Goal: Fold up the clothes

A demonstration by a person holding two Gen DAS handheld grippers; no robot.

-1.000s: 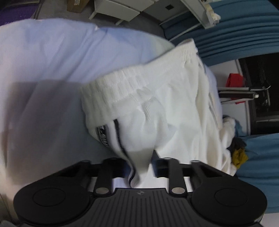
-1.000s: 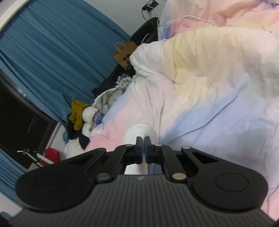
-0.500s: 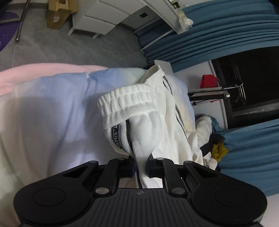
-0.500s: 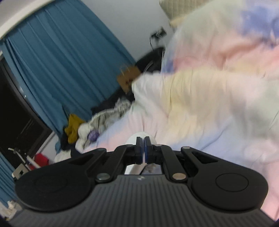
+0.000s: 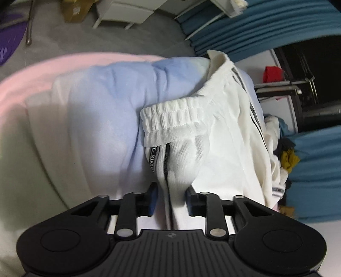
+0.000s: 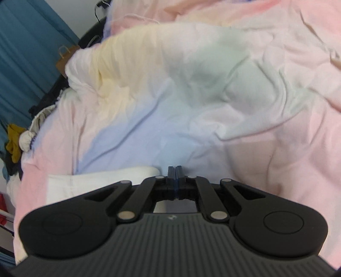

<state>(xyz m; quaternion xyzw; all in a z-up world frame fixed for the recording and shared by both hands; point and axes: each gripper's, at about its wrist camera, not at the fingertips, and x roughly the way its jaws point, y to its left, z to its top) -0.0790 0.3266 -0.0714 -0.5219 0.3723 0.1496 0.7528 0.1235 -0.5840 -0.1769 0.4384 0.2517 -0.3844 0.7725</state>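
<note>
The left gripper point(image 5: 170, 200) has its jaws spreading apart. A second ago and half a second ago they pinched a fold of the white track pants point(image 5: 213, 138). Now that fold, with its black side stripe and lettered tape, lies between the blue-padded fingers point(image 5: 151, 200), touching the pad on the right of the view and clear of the other. The pants lie on the pastel duvet point(image 5: 96, 127), with the ribbed elastic waistband point(image 5: 170, 119) bunched toward the camera and the legs running away toward the far edge of the bed. Compared with the earlier frames, the waistband has settled flatter on the duvet and more of the grey floor and the white cabinet point(image 5: 123, 10) shows above the bed.

The right gripper point(image 6: 174, 176) has its fingers pressed together, as in both earlier frames. No cloth shows between their tips, though earlier a white fold rose there. It now points lower, over the blue and green patches of the duvet. A white edge of the pants lies just beside the fingers on the left of the view. Along the left edge, the pile of clothes point(image 6: 19, 138) with its mustard piece sits against the blue curtain point(image 6: 25, 53), nearer the border than before.
</note>
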